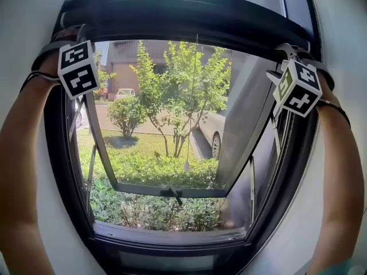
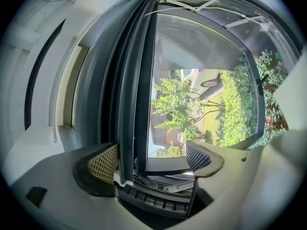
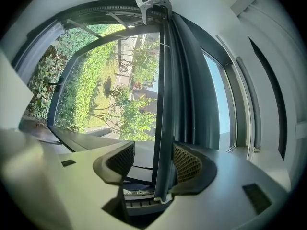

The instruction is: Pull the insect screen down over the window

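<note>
Two units: left gripper [image 2: 151, 159], right gripper [image 3: 153, 163], both raised at the window [image 1: 166, 189] top. Fingers apart on each, unclamped, straddling insect screen bar [image 1: 189, 15]; bar touches one finger per gripper

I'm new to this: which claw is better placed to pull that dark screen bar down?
Neither clearly. The left claw and the right claw each straddle one end of the dark curved screen bar, jaws apart, not clamped. A level pull probably needs both.
</note>
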